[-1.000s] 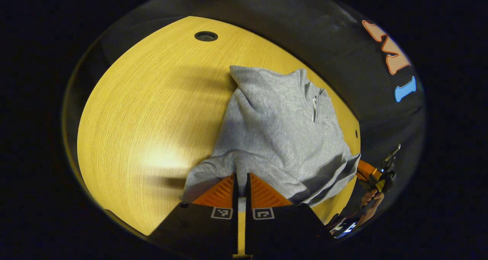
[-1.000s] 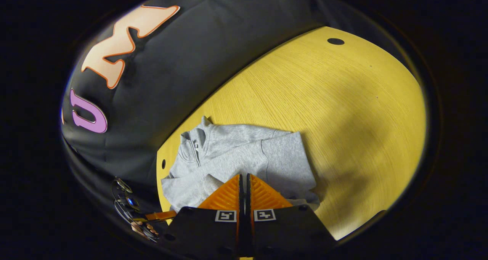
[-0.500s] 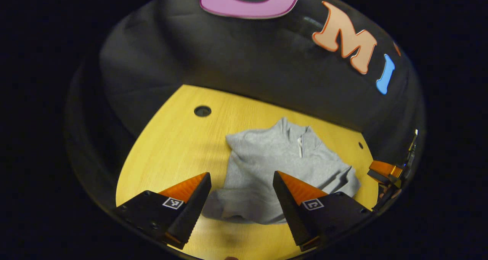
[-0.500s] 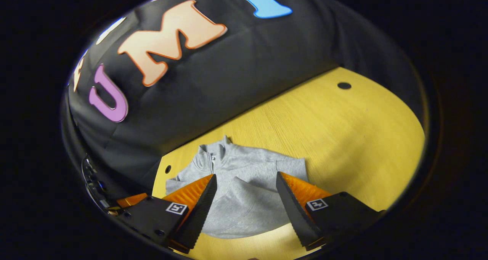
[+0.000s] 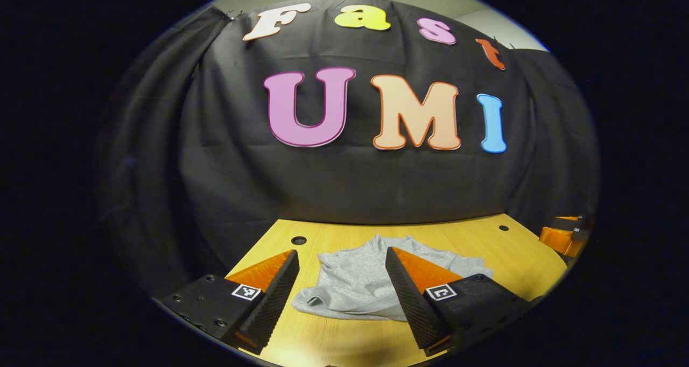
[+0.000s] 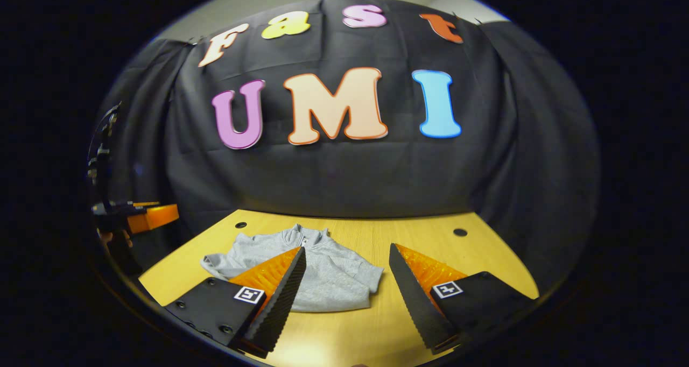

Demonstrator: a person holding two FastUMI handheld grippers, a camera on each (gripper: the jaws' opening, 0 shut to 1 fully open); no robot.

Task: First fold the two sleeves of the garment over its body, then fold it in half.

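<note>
**On the bench: grey garment lies folded, both grippers released above it**

On the yellow wooden bench (image 5: 334, 334), close to its far edge and the black cloth wall (image 5: 344, 184), lies the grey garment (image 5: 350, 289). It rests in a compact, bunched heap, with its collar and short zip toward the wall and its sleeves drawn in over the body. In the right gripper view the same garment (image 6: 328, 281) sits left of centre, one rounded fold at its right end and a loose cuff or corner sticking out at its left end.

The left gripper (image 5: 340, 267) hangs over the near part of the bench with its fingers (image 5: 409, 291) spread wide apart; nothing is between them, and the garment shows through the gap, beyond the tips and not touched. The right gripper (image 6: 347, 262) is likewise released, its fingers (image 6: 280, 294) splayed and holding nothing. Its left finger overlaps the garment in the picture, but whether it touches the cloth cannot be told.

Each view catches the other gripper at its edge: in the left gripper view a small part of it shows far right beside the bench, and in the right gripper view it shows at far left, off the bench's corner, with part of a hand (image 6: 115, 238) below it.

Small round holes (image 5: 299, 240) mark the bench top near its far corners.
</note>
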